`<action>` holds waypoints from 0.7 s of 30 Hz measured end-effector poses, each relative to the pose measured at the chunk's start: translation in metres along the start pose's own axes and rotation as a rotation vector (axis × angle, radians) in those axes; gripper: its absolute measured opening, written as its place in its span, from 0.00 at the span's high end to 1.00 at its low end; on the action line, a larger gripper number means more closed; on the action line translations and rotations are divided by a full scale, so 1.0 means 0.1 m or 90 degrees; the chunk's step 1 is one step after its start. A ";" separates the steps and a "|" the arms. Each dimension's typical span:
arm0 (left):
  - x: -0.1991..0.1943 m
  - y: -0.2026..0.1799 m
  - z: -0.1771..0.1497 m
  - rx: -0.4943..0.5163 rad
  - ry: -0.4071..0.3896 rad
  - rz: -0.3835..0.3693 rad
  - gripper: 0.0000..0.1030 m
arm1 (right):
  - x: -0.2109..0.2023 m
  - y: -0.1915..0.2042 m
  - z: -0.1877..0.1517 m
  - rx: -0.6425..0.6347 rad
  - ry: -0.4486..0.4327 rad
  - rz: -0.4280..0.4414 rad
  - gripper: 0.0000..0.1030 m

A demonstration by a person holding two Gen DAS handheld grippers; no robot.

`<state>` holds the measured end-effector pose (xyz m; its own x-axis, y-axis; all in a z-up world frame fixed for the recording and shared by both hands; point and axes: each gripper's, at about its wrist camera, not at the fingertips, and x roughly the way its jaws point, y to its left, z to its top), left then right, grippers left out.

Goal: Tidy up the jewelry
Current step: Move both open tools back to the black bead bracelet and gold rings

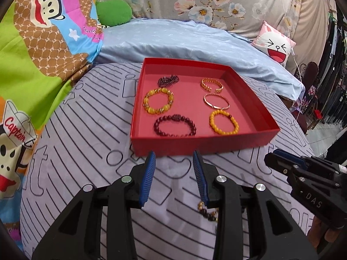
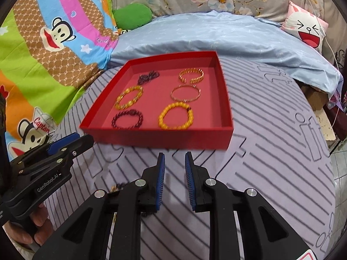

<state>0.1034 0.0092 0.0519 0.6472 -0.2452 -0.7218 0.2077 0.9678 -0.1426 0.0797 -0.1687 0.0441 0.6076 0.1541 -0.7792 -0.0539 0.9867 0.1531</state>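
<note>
A red box (image 1: pixel 199 143) (image 2: pixel 156 136) lies on the striped bed cover and holds several bracelets: a dark red beaded one (image 1: pixel 175 126) (image 2: pixel 127 119), two yellow beaded ones (image 1: pixel 224 122) (image 1: pixel 158 100) (image 2: pixel 175 115), a thin rose-gold bangle (image 1: pixel 216 101) (image 2: pixel 184 93), a gold chain cuff (image 1: pixel 211 84) (image 2: pixel 191 75) and a dark bead heap (image 1: pixel 168 80) (image 2: pixel 148 77). My left gripper (image 1: pixel 174 155) is open and empty, just in front of the box. My right gripper (image 2: pixel 174 156) is open and empty, also in front of it. One dark and gold bracelet (image 1: pixel 207 212) (image 2: pixel 117 187) lies on the cover, partly hidden under the fingers.
A light blue quilt (image 1: pixel 184 41) lies behind the box, a cartoon monkey blanket (image 1: pixel 43 49) at left, a pink rabbit pillow (image 1: pixel 274 43) at back right. The bed edge drops off at right (image 2: pixel 331 156).
</note>
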 end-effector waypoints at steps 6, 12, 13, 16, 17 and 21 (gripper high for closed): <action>-0.06 0.02 -0.22 -0.005 0.019 0.000 0.67 | 0.06 0.13 -0.22 -0.010 0.025 0.012 0.81; -0.11 0.01 -0.39 -0.004 0.038 -0.003 0.67 | 0.16 0.20 -0.31 -0.021 0.042 0.015 0.81; -0.12 0.01 -0.42 -0.004 0.040 -0.004 0.67 | 0.18 0.22 -0.32 -0.023 0.045 0.016 0.81; -0.14 0.01 -0.47 -0.005 0.044 -0.004 0.67 | 0.21 0.25 -0.35 -0.030 0.051 0.015 0.81; -0.15 0.01 -0.49 -0.005 0.045 -0.004 0.67 | 0.22 0.25 -0.36 -0.032 0.053 0.015 0.81; -0.15 0.03 -0.51 -0.008 0.048 -0.006 0.67 | 0.25 0.25 -0.40 -0.036 0.058 0.011 0.81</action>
<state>0.0564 0.0186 0.0280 0.5876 -0.2502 -0.7695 0.2039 0.9661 -0.1585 0.0615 -0.1384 0.0040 0.5317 0.1720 -0.8293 -0.1093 0.9849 0.1342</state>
